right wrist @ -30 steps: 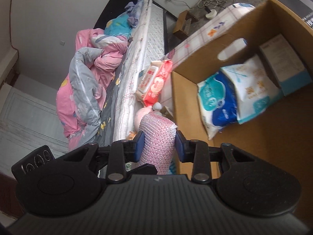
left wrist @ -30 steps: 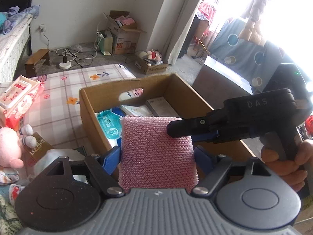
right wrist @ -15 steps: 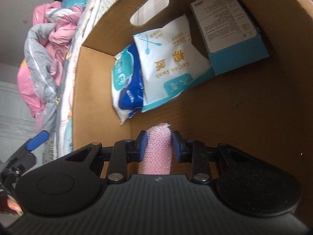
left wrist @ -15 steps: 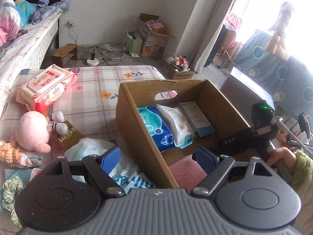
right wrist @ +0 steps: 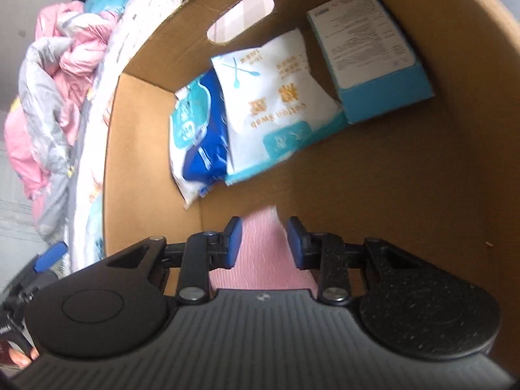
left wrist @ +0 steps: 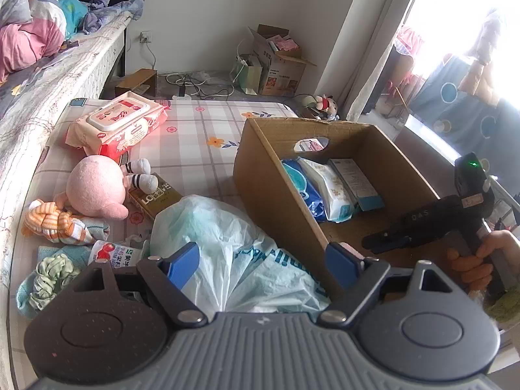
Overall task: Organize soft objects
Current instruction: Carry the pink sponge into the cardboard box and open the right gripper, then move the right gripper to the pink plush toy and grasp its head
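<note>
Lying on the floor of the cardboard box, near end: pink knit cloth, flat, spreading wider toward the camera. Sitting betw. the blue pads of the right hand-held gripper, w/ a gap showing on the right-pad side. Jaws having just been opening, standing slightly apart, not pinching the cloth. Pointing steeply down into the box.

Leaning at the far end of the box, side by side: blue-white wipes pack against the left wall, cotton swab pack overlapping it, teal-white carton just beside on the right, under the oval handle cut-out.

Gripping the right tool's handle at the box's right side in the left wrist view: person's hand.

Hovering outside the box, over its near corner: left hand-held gripper, jaws wide apart, nothing betw. them. Bulging below it, touching the box's left wall: white plastic bag.

Resting on the table w/ checked floral cover, left of the box: brown-gold carton, pink plush touching it, red wipes pack farther back, orange striped cloth and green scrunchie nearer. Running along the far left: bed w/ pink bedding.
</note>
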